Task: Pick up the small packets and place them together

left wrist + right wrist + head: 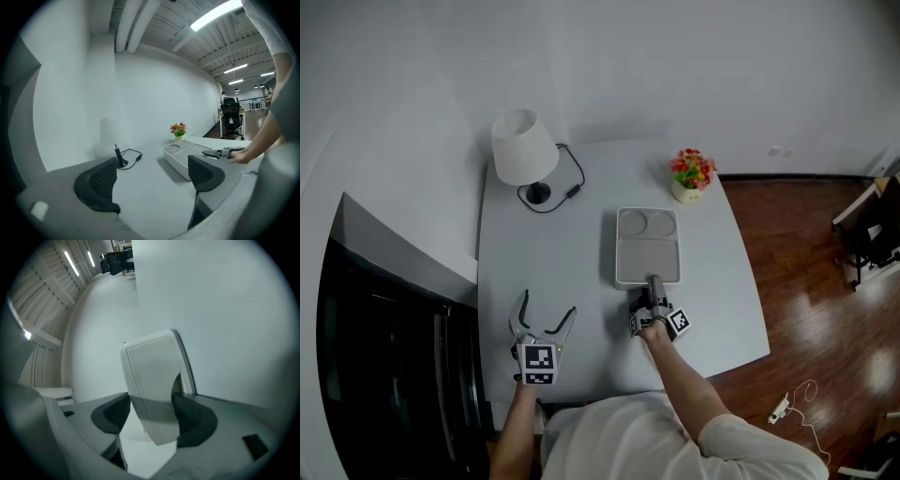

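Table [553,253]: right fingers [192,420] clamp tray [152,376].

A grey table [572,246] carries a lamp [525,150], potted flowers [692,174], a tray [648,264].

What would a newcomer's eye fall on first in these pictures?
First the white tray at the middle of the grey table, with the right claw closed on its near edge. Then the white lamp at the far left corner and the small pot of flowers at the far right; the left claw hangs open and empty near the front edge.
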The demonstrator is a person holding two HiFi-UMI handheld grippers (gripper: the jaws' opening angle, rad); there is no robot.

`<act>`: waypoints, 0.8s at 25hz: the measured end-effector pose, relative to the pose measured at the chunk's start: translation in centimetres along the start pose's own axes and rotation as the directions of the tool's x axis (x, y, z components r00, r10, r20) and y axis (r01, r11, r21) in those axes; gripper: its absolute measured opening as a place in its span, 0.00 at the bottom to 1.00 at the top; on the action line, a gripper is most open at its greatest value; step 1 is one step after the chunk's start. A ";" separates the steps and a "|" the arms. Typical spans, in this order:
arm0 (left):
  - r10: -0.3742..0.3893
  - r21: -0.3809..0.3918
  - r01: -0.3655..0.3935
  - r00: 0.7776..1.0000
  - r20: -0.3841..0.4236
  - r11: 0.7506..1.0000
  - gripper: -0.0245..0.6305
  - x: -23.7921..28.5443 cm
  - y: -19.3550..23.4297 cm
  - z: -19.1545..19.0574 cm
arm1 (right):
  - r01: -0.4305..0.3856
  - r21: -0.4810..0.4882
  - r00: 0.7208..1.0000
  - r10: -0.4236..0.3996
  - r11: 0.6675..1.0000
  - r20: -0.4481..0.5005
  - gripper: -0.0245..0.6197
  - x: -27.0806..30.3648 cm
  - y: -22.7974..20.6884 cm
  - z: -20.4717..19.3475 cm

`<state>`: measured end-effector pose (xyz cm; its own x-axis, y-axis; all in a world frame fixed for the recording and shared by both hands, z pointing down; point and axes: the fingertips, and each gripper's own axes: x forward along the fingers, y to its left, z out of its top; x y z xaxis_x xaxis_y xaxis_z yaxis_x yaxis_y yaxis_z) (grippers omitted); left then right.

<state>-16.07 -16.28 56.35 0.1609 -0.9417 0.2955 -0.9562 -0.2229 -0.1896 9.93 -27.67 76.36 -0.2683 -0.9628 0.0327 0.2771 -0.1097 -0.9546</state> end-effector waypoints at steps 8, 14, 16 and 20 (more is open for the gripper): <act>-0.040 0.018 0.040 0.999 0.002 0.999 0.75 -1.5 -2.7 -0.4 | 0.007 0.018 1.000 -0.007 1.000 0.026 0.46 -1.5 0.0 -0.1; -0.066 0.024 0.066 0.998 0.015 0.998 0.75 -2.7 -3.7 -0.1 | 0.019 0.019 0.999 -0.020 1.000 0.046 0.41 -3.2 -0.3 -0.2; -0.075 0.022 0.074 0.997 0.027 0.997 0.74 -3.0 -4.0 0.4 | 0.028 0.012 0.999 -0.028 1.000 0.045 0.41 -3.8 -0.4 -0.1; -0.089 0.026 0.088 0.995 0.039 0.996 0.74 -3.3 -4.7 0.8 | 0.074 -0.012 0.997 -0.073 0.997 0.029 0.35 -4.9 -1.1 -0.6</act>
<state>-11.88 -12.33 55.49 0.2547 -0.9272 0.2746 -0.9317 -0.3114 -0.1872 10.43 -22.67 77.04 -0.2609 -0.9589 0.1112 0.2456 -0.1773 -0.9530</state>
